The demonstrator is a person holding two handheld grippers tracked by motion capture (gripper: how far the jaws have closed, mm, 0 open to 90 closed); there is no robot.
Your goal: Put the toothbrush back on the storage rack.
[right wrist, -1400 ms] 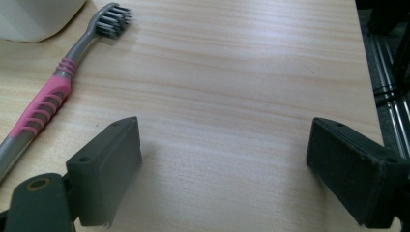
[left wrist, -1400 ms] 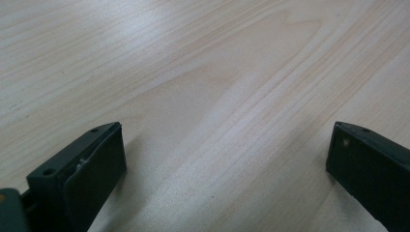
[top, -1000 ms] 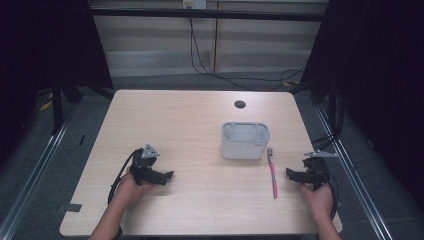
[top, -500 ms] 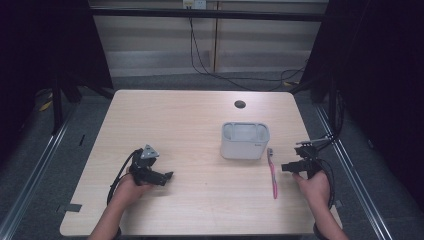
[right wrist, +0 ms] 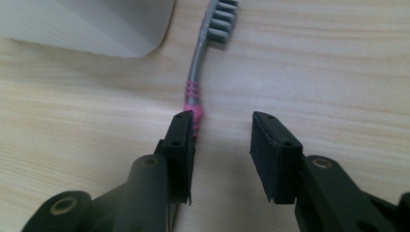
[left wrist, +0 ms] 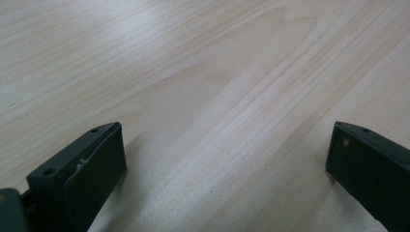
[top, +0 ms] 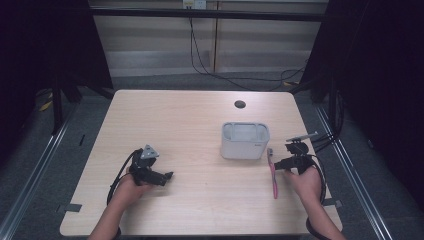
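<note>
The likeliest trouble, as I judged it, lay with the right gripper (right wrist: 222, 145): its jaws stood a little apart, but the pink toothbrush (right wrist: 196, 92) did not lie between them. The handle ran under or just beside the left-hand jaw in the right gripper view, the gap itself showing bare wood. Closing from there would probably pinch nothing, or catch the handle's edge and flick it sideways across the worktop (top: 200, 130). The slim, smooth handle lying flat would also leave little for the pads to bite on (a judgement, not something seen).

A second risk was the white container (top: 245, 141), which stood just beside the brush head; a sweep toward it could knock the brush against its wall or shift the container.

In the high view the toothbrush (top: 273, 177) lay near the worktop's right edge, its bristled head toward the container and its handle running toward the near edge, with the right gripper (top: 286, 163) just beside it, low over the wood. Whether a jaw touched the handle I could not tell.

The left gripper (left wrist: 222, 169) rested well apart, toward the near left corner, its jaws spread wide over bare wood and holding nothing; the high view showed it (top: 165, 176) in the person's left hand (top: 131, 187).
</note>
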